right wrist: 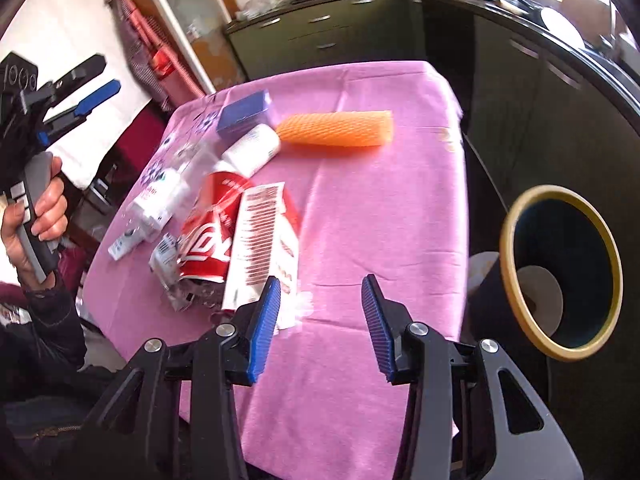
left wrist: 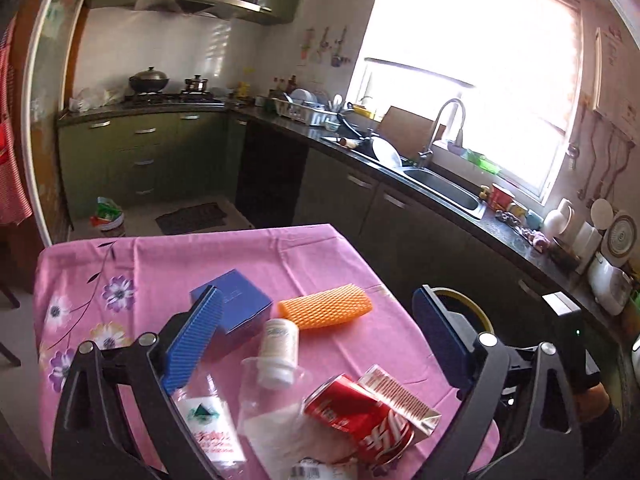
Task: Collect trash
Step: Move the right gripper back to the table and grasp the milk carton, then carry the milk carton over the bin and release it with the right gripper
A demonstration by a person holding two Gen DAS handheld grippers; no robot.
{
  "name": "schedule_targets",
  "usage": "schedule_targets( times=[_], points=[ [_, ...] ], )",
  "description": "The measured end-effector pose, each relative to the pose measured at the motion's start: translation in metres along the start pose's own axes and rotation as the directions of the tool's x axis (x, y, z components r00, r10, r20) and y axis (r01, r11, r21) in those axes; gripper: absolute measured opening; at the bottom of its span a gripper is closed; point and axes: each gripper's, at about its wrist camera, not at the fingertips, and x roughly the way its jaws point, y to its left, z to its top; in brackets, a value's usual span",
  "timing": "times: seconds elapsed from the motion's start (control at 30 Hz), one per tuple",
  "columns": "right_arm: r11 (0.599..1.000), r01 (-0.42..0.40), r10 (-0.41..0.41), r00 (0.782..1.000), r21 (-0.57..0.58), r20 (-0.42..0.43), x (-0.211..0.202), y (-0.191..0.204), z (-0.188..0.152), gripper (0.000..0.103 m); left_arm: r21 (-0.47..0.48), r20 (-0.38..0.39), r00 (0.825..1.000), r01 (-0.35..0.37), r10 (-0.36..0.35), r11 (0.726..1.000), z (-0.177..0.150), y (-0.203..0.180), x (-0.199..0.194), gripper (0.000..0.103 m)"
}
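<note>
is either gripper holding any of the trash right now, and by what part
Nothing is held. The left gripper stands wide open above the pile, and the right gripper is open over bare pink tablecloth, its pads touching nothing.

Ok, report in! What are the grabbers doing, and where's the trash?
Left gripper open, empty. Right gripper open, empty. Red can, carton, bottles still on pink table. Bin beside table, path clear.
</note>
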Motion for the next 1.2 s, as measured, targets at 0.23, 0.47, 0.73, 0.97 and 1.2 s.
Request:
schedule_targets(
  times=[0.23,0.47,0.73,0.97,1.2],
  points=[
    [0.998,0.014,-0.015,1.0,-0.068,-0.011,0.024,0.044,-0.018,0.043,-0.067,-0.025,0.996,-0.082,0.08,0.994,-0.035,0.053,-0.025,0.093],
    [0.998,0.02,-0.019,1.0,-0.067,0.021,0.029,0.059,-0.025,0.052,-0.102,-0.038,0.996,-0.088,0.084,0.991,-0.053,0.067,-0.033,0.093],
    [0.994,0.091,-0.087,0.994,-0.055,0.063,0.037,0.056,-0.026,0.048,-0.079,-0.045,0.996,-0.082,0.078,0.994,-0.056,0.059,-0.031,0.093],
    [0.993,0.103,-0.1,0.993,-0.055,0.064,0.054,0.057,-0.019,0.044,-0.055,-0.051,0.995,-0.084,0.081,0.995,-0.057,0.05,-0.028,0.093],
    [0.997,0.067,-0.066,0.997,-0.049,0.036,0.054,0.052,-0.025,0.036,-0.051,-0.054,0.994,-0.097,0.094,0.994,-0.058,0.05,-0.03,0.093]
  ],
)
